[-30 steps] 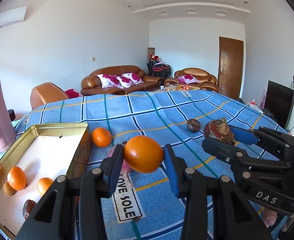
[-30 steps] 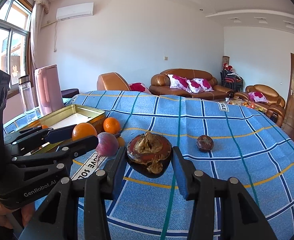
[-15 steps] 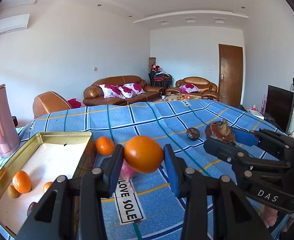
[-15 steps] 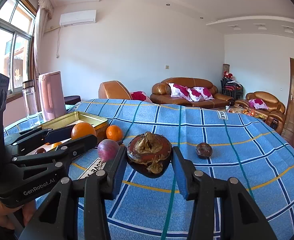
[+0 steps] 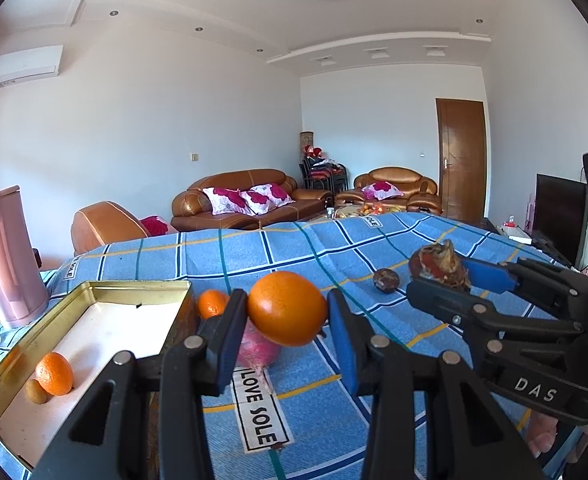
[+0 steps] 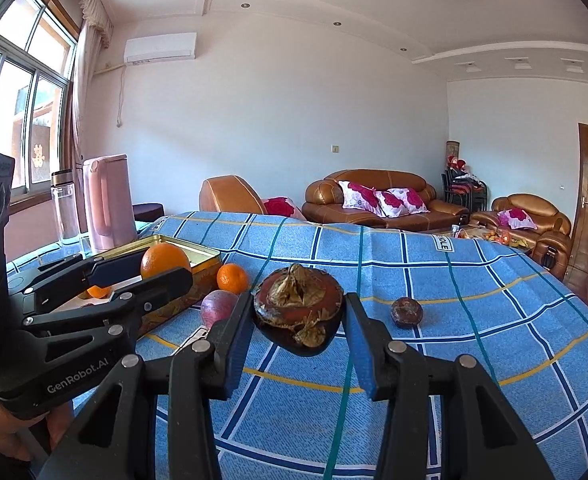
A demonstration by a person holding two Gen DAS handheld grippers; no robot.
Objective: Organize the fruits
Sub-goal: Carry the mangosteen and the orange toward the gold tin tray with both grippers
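Observation:
My left gripper (image 5: 288, 312) is shut on a large orange (image 5: 287, 308), held above the blue checked cloth just right of the gold tin (image 5: 34, 344). Inside the tin lie a small orange (image 5: 54, 373) and a small brown fruit (image 5: 36, 391). My right gripper (image 6: 298, 318) is shut on a dark red dried mangosteen (image 6: 298, 308); it also shows in the left wrist view, where the mangosteen (image 5: 438, 266) sits between blue pads. On the cloth lie a small orange (image 6: 232, 278), a pink-red fruit (image 6: 218, 308) and a dark round fruit (image 6: 406, 312).
A pink kettle (image 6: 108, 202) and a clear bottle (image 6: 65, 208) stand behind the tin at the left. The cloth (image 6: 474, 300) stretches far and right with only the dark fruit on it. Brown sofas (image 6: 382, 200) sit beyond the table. A hand (image 6: 10, 436) holds the left gripper.
Both grippers tilted upward slightly with their fruits still held, so the table and tin sit lower in each view. Nothing was let go or picked up.

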